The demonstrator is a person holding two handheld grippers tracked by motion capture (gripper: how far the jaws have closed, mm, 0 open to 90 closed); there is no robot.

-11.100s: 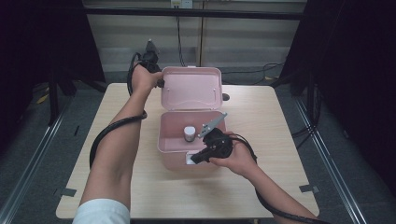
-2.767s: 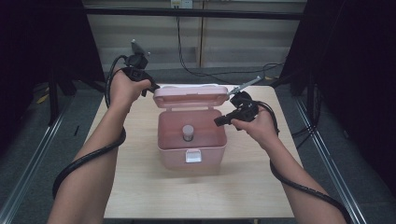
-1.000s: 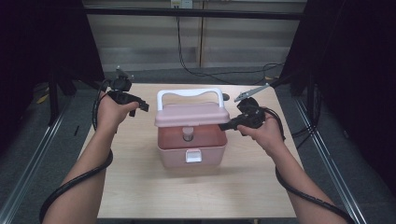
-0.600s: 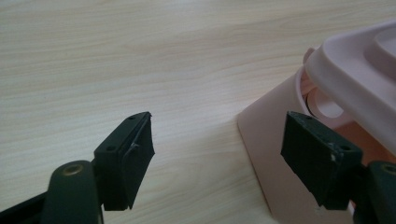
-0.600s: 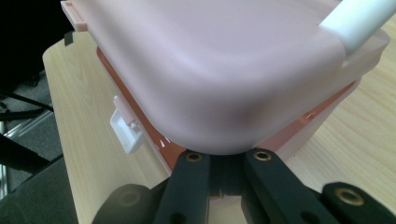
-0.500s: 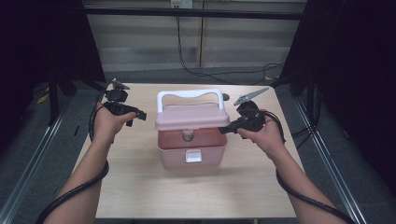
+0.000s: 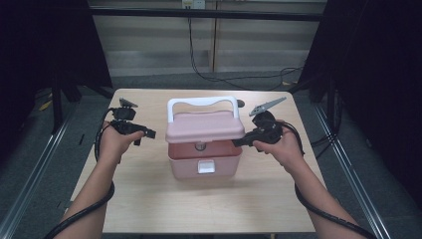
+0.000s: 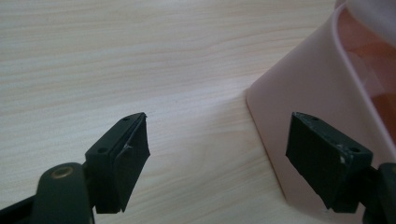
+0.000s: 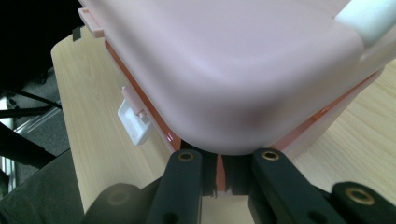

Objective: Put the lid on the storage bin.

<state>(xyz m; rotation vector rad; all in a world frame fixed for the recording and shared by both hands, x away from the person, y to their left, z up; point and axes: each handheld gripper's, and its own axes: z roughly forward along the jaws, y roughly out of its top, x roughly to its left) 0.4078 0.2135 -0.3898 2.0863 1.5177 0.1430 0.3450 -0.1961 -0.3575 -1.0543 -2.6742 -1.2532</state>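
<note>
A pink box [image 7: 191, 168] with a white latch [image 7: 205, 167] stands mid-table. Its pink lid [image 7: 204, 127], white handle [image 7: 201, 102] on top, hangs tilted just above the box with a gap at the front. A small jar [image 7: 200, 146] shows through the gap. My right gripper [image 7: 240, 142] is shut on the lid's right rim; in the right gripper view the thin rim sits between the pads of the right gripper [image 9: 220, 175], whose jaws have just been opening slightly. My left gripper [image 7: 145, 136] is left of the box, open. Its jaws have just been opening, with nothing between them [image 8: 217, 149].
The wooden table [image 7: 149, 199] has bare room in front of the box and on both sides. Cables trail from both grippers along the forearms. In the left gripper view the box's pink wall [image 8: 317, 93] is close on the right. Dark floor and rails surround the table.
The lid came down from upright to almost over the box. My left hand drew away to the left and sank toward the table, its jaws wider apart. The right hand barely moved.
</note>
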